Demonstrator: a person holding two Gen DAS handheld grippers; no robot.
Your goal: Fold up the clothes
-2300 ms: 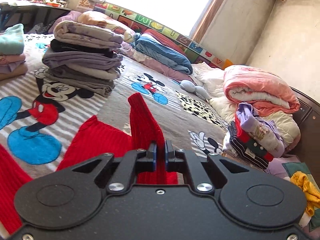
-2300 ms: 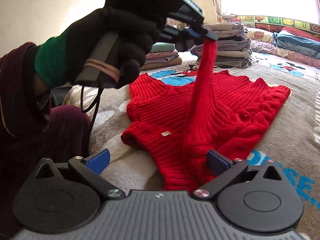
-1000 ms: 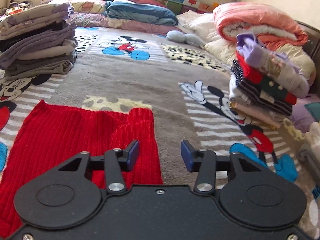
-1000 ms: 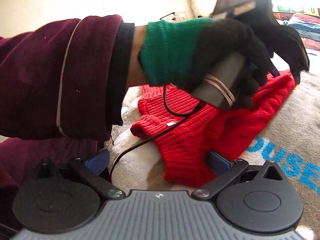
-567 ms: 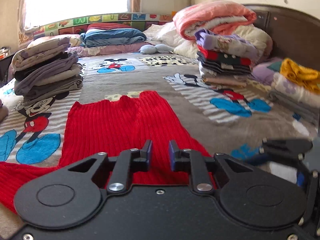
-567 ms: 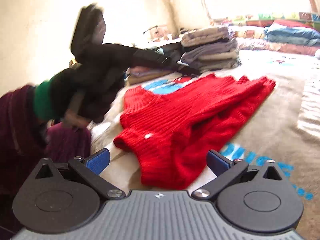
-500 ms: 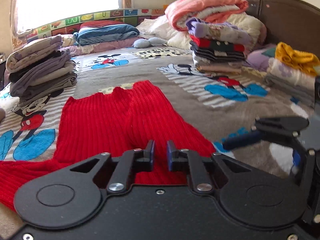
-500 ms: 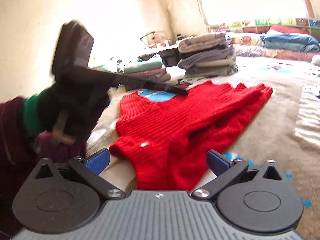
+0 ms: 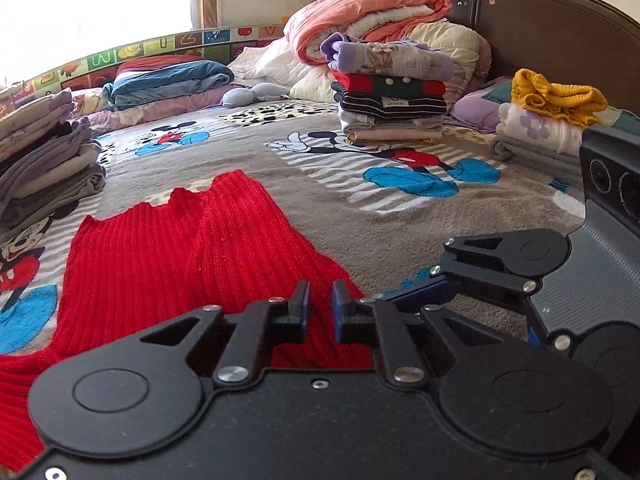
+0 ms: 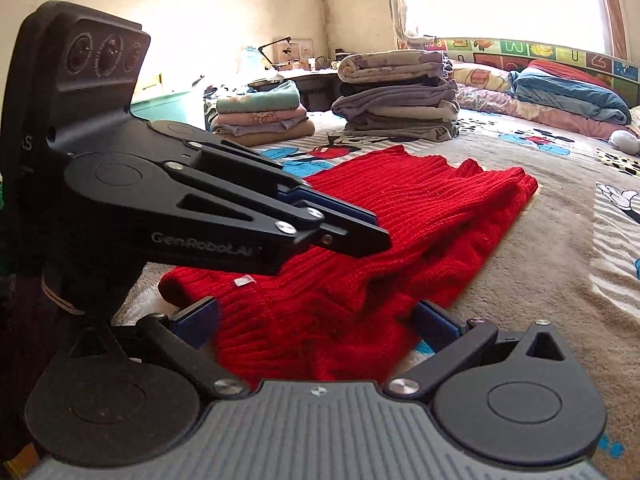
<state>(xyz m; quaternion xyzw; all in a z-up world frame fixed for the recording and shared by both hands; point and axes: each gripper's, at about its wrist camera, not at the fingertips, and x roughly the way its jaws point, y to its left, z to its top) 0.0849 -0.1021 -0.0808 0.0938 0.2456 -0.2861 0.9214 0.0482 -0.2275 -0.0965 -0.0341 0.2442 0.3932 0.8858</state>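
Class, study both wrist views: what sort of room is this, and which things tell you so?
Most likely a home bedroom. A wide bed under a cartoon-print blanket, a dark wooden headboard with rolled quilts against it, and folded clothes stacks point that way.

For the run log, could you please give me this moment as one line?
stage: refold grasp | left hand-held gripper: shut over sweater | right hand-held gripper: open, straddling sweater edge | sweater: flat on bed
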